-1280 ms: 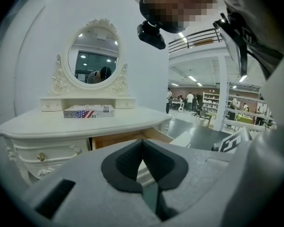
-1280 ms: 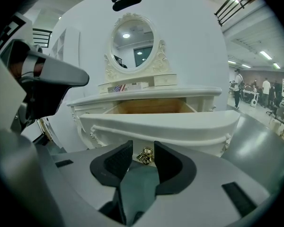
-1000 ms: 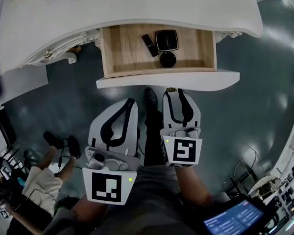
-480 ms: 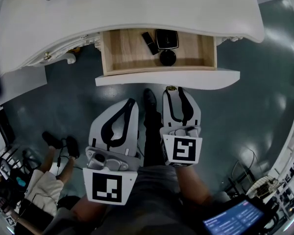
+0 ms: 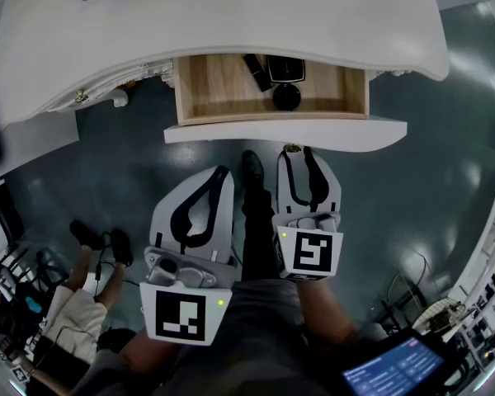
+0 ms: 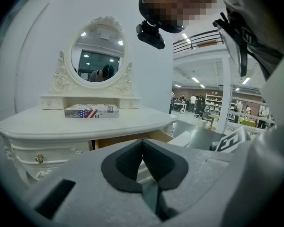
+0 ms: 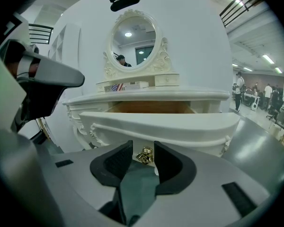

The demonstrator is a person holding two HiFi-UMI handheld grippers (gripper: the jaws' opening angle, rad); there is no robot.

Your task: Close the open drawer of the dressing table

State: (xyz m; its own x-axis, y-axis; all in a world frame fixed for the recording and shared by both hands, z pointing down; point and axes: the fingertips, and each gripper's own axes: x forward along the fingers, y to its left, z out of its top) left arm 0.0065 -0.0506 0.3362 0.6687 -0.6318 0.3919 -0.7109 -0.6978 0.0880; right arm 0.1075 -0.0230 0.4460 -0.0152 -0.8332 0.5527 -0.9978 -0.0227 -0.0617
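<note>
In the head view, the drawer [image 5: 231, 93] is standing partly out of the dressing table [image 5: 231, 23]. Its long axis is running left to right, and its white front is facing the person. A black case [image 5: 283, 70], a black stick [image 5: 256, 71] and a round black thing [image 5: 286, 97] are lying inside the drawer. The right tool [image 5: 298, 157] is pointing at the drawer front, with the gold knob [image 5: 290, 149] at its tips. The left tool [image 5: 221, 172] is hanging short of the drawer, to the left.

In the left gripper view, the left tool [image 6: 142, 145] is showing its jaws pressed together on nothing. Above the drawer [image 6: 125, 140], a flag-printed box [image 6: 91, 111] is lying on the worktop under the oval mirror [image 6: 98, 56]; its lettering is too small to read.

In the right gripper view, the right tool [image 7: 142, 146] is keeping a narrow gap, with the gold knob [image 7: 144, 156] sitting between the jaw tips on the drawer [image 7: 170, 124] front. Whether the jaws are touching it is unclear.
</note>
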